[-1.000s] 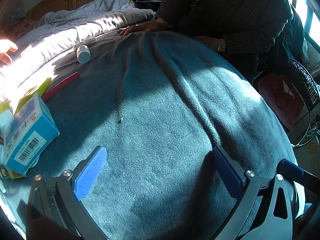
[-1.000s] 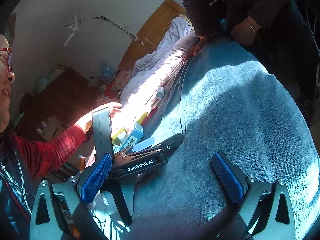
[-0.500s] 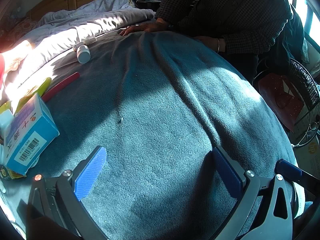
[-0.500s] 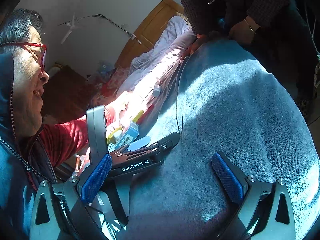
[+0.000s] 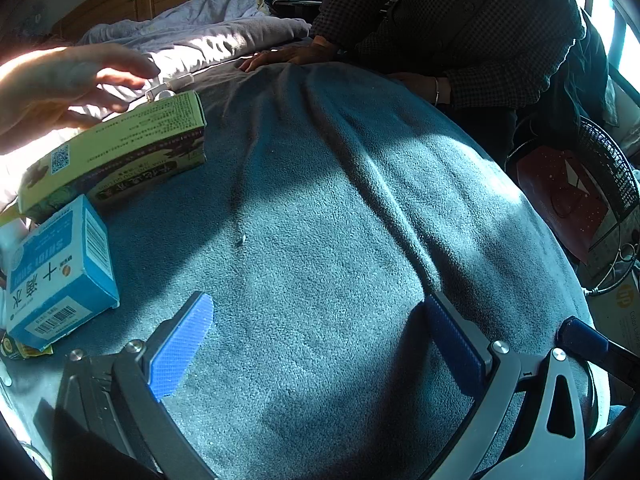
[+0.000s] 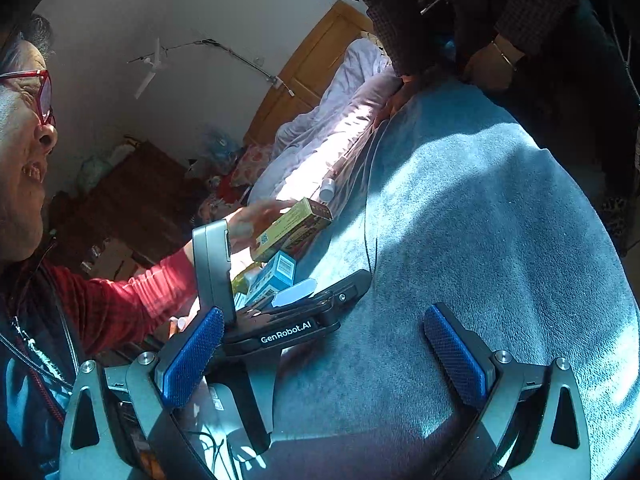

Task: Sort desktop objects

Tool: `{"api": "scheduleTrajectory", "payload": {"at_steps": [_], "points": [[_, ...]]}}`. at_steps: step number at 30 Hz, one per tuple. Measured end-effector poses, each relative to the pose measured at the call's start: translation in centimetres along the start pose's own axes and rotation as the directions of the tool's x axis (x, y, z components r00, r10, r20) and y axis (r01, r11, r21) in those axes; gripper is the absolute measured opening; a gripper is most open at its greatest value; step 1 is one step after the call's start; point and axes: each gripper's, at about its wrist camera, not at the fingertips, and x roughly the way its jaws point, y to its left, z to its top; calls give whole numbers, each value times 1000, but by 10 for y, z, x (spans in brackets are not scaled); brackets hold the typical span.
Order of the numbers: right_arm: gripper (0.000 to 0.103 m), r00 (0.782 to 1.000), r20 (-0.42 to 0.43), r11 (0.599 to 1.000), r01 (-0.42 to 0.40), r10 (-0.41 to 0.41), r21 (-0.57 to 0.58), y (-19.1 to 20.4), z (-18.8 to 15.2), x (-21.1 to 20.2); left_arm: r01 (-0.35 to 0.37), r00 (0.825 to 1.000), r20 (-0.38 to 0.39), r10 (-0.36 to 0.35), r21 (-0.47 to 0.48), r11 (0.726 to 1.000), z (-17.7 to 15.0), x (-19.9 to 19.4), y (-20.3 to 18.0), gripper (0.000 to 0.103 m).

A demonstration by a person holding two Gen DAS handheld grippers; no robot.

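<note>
Teal fleece covers the tabletop [image 5: 360, 240] where we hold both the left claw [image 5: 316, 340] and right claw [image 6: 336, 352] released and empty, the blue box [image 5: 60, 276] and green box [image 5: 116, 152] far left beside a helper's hand [image 5: 60, 84], which a hasty reach could strike.

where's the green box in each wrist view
Left wrist: green box in the upper left, behind the blue box, under a bare hand.
Right wrist: green box left of centre, above the left gripper.
Shared landmark: the blue box just in front of it.
</note>
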Motion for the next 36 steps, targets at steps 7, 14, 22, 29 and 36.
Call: {"api": "scheduleTrajectory", "payload": {"at_steps": [7, 14, 22, 29, 36], "points": [[103, 1000, 7, 1000, -12, 12, 12, -3, -1, 1, -1, 1000, 0, 1, -1, 1000, 1, 1, 0, 103], [103, 1000, 8, 1000, -7, 7, 10, -2, -1, 1, -1, 1000, 0, 1, -2, 1000, 1, 1, 0, 103], [103, 1000, 1, 1000, 7, -7, 6, 0, 0, 3, -1, 1000, 1, 1, -4, 1000, 2, 2, 1, 103], [103, 1000, -6, 1000, 16, -16, 4, 0, 2, 3, -2, 1000, 1, 2, -5, 1000, 2, 2, 1, 103], [103, 1000, -2, 1000, 7, -7, 6, -1, 3, 2, -3, 1000, 1, 3, -6, 1000, 2, 3, 1, 103]]}}
